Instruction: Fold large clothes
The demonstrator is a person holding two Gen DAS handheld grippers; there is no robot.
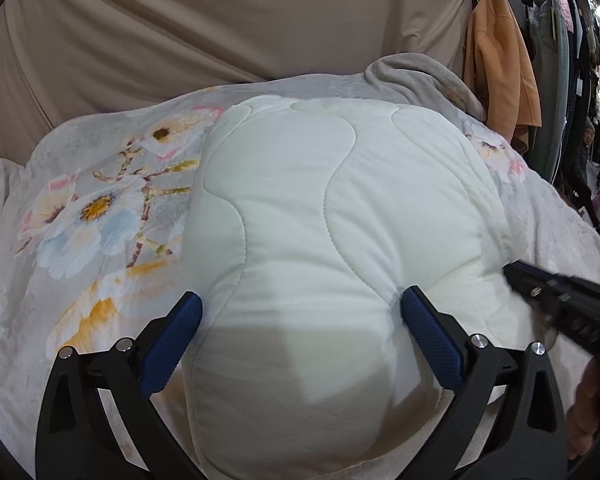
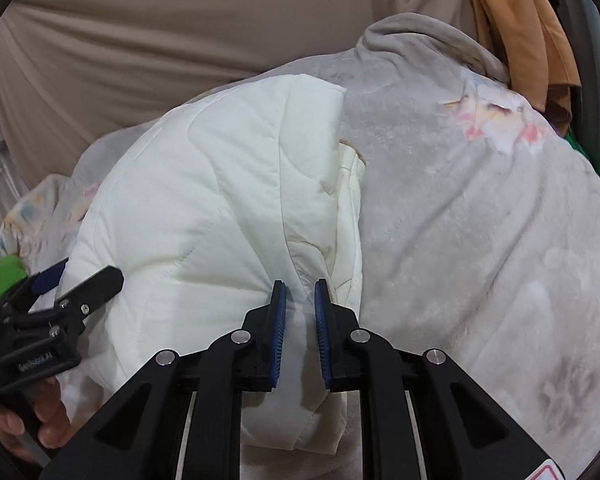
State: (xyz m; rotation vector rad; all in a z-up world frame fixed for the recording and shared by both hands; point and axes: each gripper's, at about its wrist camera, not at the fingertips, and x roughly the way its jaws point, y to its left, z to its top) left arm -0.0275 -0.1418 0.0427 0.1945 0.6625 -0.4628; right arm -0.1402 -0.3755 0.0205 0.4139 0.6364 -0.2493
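White wave-quilted garment (image 1: pixel 332 216), grey blanket (image 1: pixel 100 208) (pastel floral print), orange jacket (image 1: pixel 500 68)

The left wrist view looks forward along the left tool (image 1: pixel 300 312), close above the white quilted garment (image 1: pixel 320 208), facing the beige curtain (image 1: pixel 180 20) at 12 o'clock. The right wrist view sits equally near, over the same garment's right side. Both views share the garment, the floral blanket (image 2: pixel 480 208), the curtain, and each other's tool.
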